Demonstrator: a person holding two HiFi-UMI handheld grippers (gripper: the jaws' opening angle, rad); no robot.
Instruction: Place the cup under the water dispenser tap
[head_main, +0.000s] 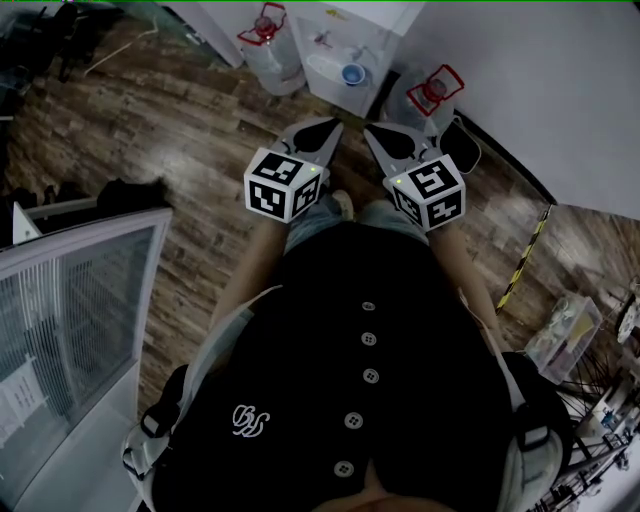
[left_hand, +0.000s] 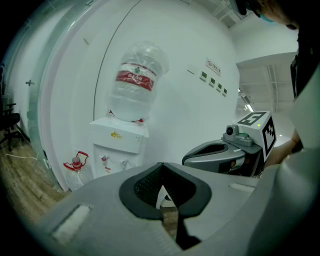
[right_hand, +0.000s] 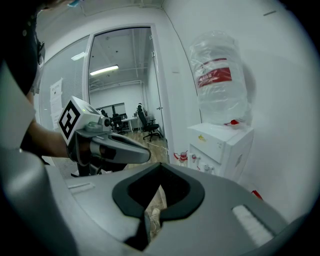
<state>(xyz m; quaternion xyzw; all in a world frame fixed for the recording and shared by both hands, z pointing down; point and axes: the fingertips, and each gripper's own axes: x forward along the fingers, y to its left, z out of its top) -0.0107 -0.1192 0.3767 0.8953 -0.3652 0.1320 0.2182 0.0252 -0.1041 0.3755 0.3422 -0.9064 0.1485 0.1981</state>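
Observation:
The white water dispenser (head_main: 340, 48) stands against the wall ahead, with a large clear bottle (left_hand: 134, 82) on top and its taps (left_hand: 114, 161) low on the front. It also shows in the right gripper view, dispenser (right_hand: 220, 145). No cup is plainly visible in any view. My left gripper (head_main: 325, 125) and right gripper (head_main: 378, 133) are held side by side in front of my body, pointing toward the dispenser and well short of it. Both are shut with nothing between the jaws. In their own views, the left gripper (left_hand: 161, 165) and right gripper (right_hand: 160, 165) show only floor through the gap.
Two spare water bottles with red handles (head_main: 268, 42) (head_main: 432, 95) stand on the wood floor on either side of the dispenser. A glass-fronted partition (head_main: 80, 300) is at my left. Striped tape (head_main: 525, 255) and cluttered shelving (head_main: 570, 335) are at the right. A doorway (right_hand: 125, 115) opens onto an office.

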